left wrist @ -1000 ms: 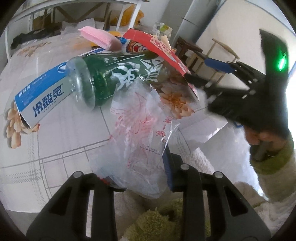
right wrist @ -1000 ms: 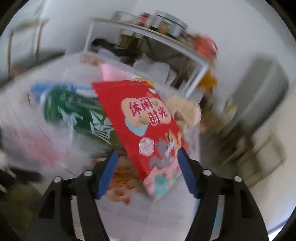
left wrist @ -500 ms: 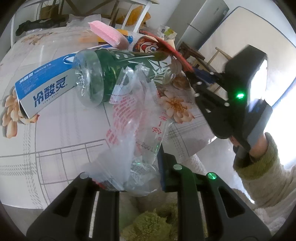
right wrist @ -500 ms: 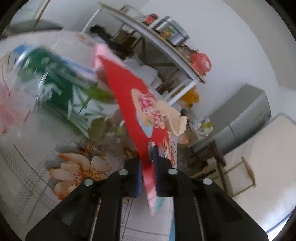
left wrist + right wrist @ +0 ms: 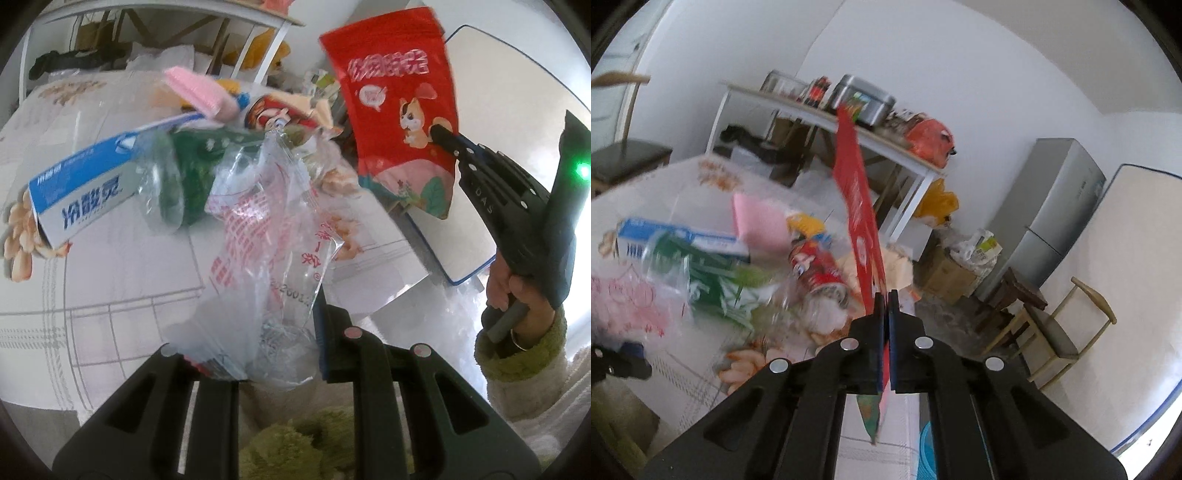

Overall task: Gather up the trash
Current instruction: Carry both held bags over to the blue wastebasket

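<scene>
My left gripper (image 5: 258, 350) is shut on a crumpled clear plastic bag (image 5: 273, 236) with red print, held just above the flowered tablecloth (image 5: 110, 277). My right gripper (image 5: 886, 295) is shut on the lower edge of a red snack pouch (image 5: 857, 206), which stands upright in the air. In the left wrist view that pouch (image 5: 399, 110) hangs above the table's right edge. On the table lie a green-labelled bottle (image 5: 184, 181), a blue and white toothpaste box (image 5: 85, 192), a pink sponge (image 5: 199, 92) and a red can (image 5: 269, 114).
A white shelf table (image 5: 798, 107) with tins stands behind the pile. A grey fridge (image 5: 1060, 206), a cardboard box (image 5: 945, 273) with bags, a dark stool (image 5: 1015, 291) and a wooden chair (image 5: 1063, 332) fill the floor to the right. A hand in a green sleeve (image 5: 517, 295) holds the right gripper.
The right gripper's jaws closed on the red pouch and lifted it off the pile, turning it upright. The left gripper kept hold of the plastic bag and shifted slightly.
</scene>
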A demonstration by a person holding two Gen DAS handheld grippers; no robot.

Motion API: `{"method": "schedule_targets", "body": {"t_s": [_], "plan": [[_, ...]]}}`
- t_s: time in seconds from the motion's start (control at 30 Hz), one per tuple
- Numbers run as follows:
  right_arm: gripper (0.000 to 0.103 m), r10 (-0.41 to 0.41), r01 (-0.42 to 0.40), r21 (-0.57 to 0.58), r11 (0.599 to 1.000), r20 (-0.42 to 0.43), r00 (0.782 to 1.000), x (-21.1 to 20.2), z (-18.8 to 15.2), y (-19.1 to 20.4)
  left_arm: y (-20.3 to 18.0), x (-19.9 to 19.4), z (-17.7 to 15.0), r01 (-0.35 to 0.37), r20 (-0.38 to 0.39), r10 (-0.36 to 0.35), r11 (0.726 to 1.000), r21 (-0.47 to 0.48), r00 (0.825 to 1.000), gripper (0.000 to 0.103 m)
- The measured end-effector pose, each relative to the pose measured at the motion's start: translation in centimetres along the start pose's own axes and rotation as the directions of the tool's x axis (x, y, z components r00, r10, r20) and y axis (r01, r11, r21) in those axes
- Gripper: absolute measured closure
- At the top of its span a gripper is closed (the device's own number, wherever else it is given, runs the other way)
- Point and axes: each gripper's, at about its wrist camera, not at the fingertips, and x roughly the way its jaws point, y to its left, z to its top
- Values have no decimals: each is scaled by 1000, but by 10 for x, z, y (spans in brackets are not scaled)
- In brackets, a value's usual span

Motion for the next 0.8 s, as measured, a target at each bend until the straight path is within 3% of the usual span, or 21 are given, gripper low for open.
{"method": "schedule_targets", "body": {"t_s": [0.43,0.8], "plan": [[101,-56,43,137,990,89,994,-17,32,-55,-16,-25,55,61,94,-64,998,34,994,87],[101,-173,142,260,955,101,980,-32,31,-117,-78,-2,118,59,141,-80,988,143,987,87]]}}
